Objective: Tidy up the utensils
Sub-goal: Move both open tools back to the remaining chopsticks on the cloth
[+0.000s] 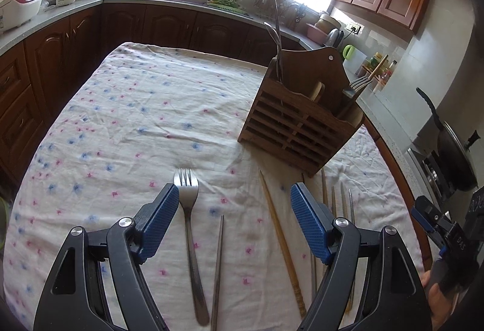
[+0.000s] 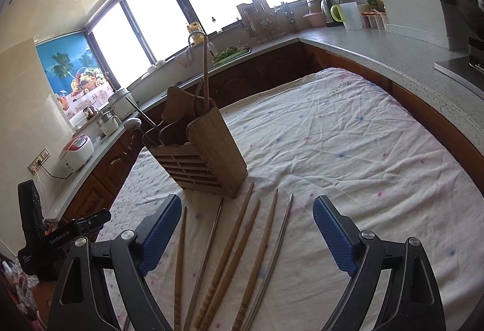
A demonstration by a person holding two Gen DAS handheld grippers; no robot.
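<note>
Both tools are released and hold nothing: the left hand-held gripper (image 1: 233, 207) hangs with its jaws wide apart above a fork (image 1: 189, 228) and a metal chopstick (image 1: 218, 270) on the cloth-covered desk (image 1: 127, 125), and the right hand-held gripper (image 2: 248, 219) hangs just as wide over a fan of chopsticks (image 2: 242, 252), wooden and metal, that lie side by side just in front of the holder (image 2: 208, 158). The holder stands upright near the far middle of the desk and already carries a spoon, a fork and a few long handles; everything else is still loose on the cloth. The main risk lies with the chopsticks: they lie so close that closing on one will likely catch its neighbour or roll it aside, and a thin round stick pinched off-centre can swivel in the pads and slip out on the way up. The fork lies flat, so the pads may scrape and bunch the wrinkled cloth rather than get under its handle, dragging nearby pieces along. At the holder, a long piece brought in at a tilt can strike the rim or the handles already leaning inside, and a push against its top could tip it, since it looks tall and light. The two tools also work near each other and could collide.
</note>
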